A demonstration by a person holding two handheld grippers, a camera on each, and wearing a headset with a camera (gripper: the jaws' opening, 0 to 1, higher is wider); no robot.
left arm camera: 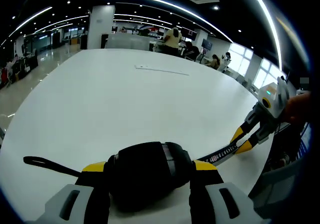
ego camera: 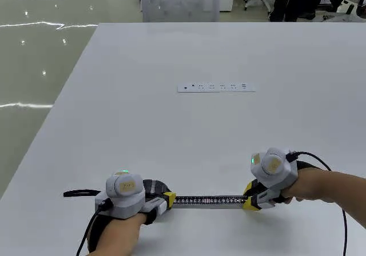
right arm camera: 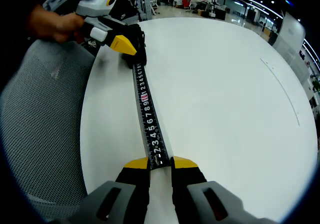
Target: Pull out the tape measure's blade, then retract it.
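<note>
Tape measure point(ego camera: 155, 188) sits near the front edge of the white table point(ego camera: 229, 136), low and left in the head view. A socket strip point(ego camera: 216, 87) lies well apart toward the far side.

Left gripper point(left arm camera: 150, 166): jaws closed around the tape measure's black housing, one yellow tip on each side.

Right gripper point(right arm camera: 160, 162): jaws nearly together, pinching the free end of the blade point(right arm camera: 147, 109).

Blade: drawn out part way, running straight between the two grippers with the numbers up. Whether it touches the table cannot be told.

A black strap point(left arm camera: 50, 165) trails from the tape measure on the side away from the blade.

Assessed risks:
- The pinch on the thin blade end is narrow. A slip there would let the spring whip the blade back uncontrolled.
- A twist of either hand could kink the blade.
- A loose hold on the rounded housing could let it roll.
</note>
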